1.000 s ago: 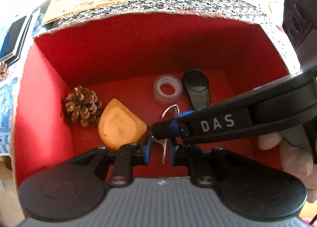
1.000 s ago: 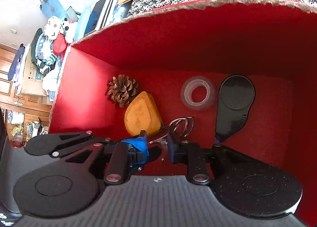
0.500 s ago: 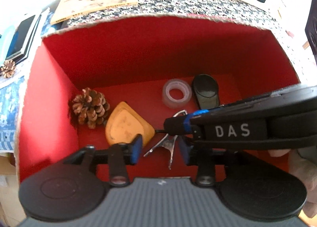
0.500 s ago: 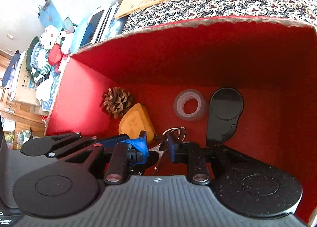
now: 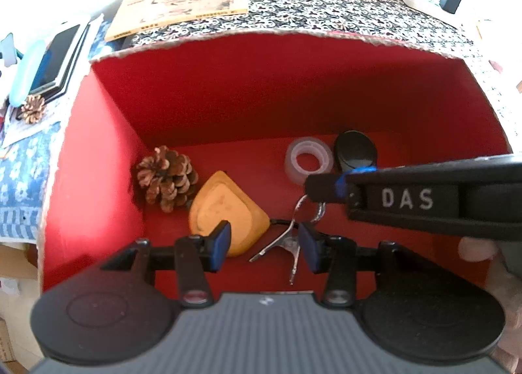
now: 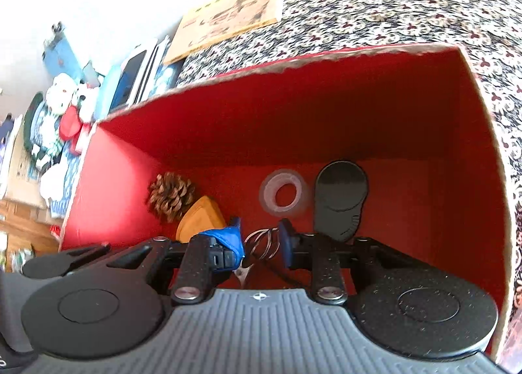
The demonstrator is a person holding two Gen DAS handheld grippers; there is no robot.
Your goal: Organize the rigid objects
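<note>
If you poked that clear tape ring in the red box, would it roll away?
Probably not. The tape roll lies flat on its side on the red box floor, so a poke would likely just slide it. Stood on edge, its round shape might roll. It looks like light, stiff plastic, so probably easy to lift.

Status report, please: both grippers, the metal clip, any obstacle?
Left gripper open. Right gripper opening, pads off the metal clip. Clip lies on floor of red box. Orange piece close beside it.
</note>
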